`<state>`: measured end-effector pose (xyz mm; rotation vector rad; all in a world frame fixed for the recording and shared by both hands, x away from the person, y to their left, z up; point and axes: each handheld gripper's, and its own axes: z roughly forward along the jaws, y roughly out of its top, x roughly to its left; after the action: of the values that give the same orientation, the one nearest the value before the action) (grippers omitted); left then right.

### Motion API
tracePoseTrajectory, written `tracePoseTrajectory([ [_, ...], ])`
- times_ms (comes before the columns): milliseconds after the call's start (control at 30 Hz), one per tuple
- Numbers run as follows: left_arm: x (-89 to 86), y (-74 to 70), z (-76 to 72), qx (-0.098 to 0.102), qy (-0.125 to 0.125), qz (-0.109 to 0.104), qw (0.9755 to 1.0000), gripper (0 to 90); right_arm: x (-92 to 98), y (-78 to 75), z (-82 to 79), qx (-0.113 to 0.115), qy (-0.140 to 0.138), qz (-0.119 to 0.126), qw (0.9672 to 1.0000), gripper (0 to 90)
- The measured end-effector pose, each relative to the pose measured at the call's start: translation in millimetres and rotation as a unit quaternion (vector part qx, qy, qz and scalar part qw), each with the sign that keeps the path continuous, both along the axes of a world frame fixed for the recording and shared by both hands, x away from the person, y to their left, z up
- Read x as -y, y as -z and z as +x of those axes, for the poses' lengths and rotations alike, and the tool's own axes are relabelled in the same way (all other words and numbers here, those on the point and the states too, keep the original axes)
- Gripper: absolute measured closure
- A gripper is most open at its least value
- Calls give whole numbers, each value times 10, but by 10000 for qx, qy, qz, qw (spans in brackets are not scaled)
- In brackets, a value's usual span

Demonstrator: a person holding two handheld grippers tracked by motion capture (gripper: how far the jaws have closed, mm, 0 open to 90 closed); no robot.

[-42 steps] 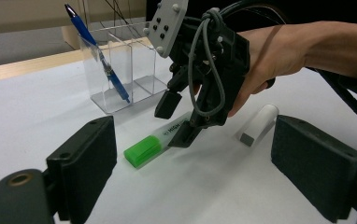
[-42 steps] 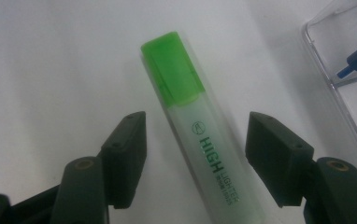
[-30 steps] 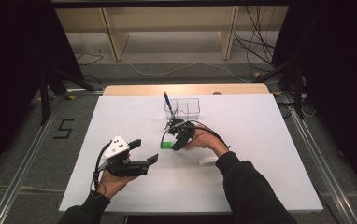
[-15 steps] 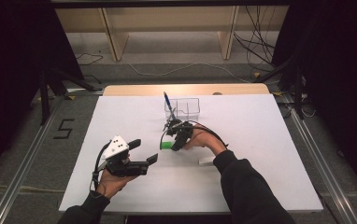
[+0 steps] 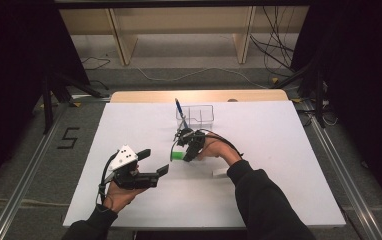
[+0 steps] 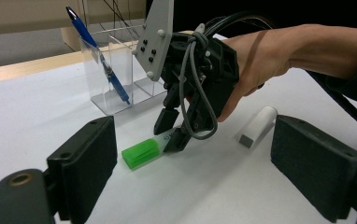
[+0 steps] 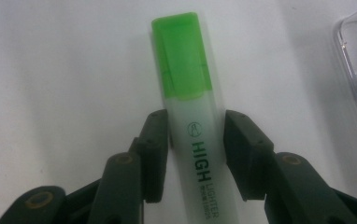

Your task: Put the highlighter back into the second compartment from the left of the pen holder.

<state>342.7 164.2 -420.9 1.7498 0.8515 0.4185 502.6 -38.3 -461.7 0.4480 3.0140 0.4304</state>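
Observation:
A green-capped highlighter (image 7: 181,56) with a pale barrel lies flat on the white table (image 5: 129,125). My right gripper (image 7: 196,140) points down at it, a jaw on each side of the barrel. Its jaws have just been closing, and both pads now sit against the barrel. The high view shows the highlighter (image 5: 177,156) under my right gripper (image 5: 182,150) near the table's middle. My left gripper (image 5: 154,161) hovers to its left, open and empty. From the left gripper view, the highlighter (image 6: 141,152) lies just beyond my left gripper (image 6: 200,177), with my right gripper (image 6: 172,133) on its barrel.
A clear plastic organiser (image 5: 201,115) stands behind the highlighter with a blue pen (image 5: 179,107) leaning in it. A short white stick (image 5: 220,172) lies by the right wrist. Cables trail from the right gripper. The table's far edge is bare wood.

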Motion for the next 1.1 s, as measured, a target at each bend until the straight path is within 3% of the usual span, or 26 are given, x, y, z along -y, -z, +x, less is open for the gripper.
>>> tracePoseTrajectory([
  [833, -1, -6, -6, 12, 22, 10, 10000, 142, -96, -24, -28, 75, -202, -322, 9992, 668],
  [1000, -4, -7, -7, 34, 12, 3, 10000, 142, -92, -46, -38, 95, -196, -242, 9995, 669],
  [1100, -5, -8, -8, 36, 8, 3, 10000, 142, -76, -123, -41, 179, -116, -31, 9998, 670],
])
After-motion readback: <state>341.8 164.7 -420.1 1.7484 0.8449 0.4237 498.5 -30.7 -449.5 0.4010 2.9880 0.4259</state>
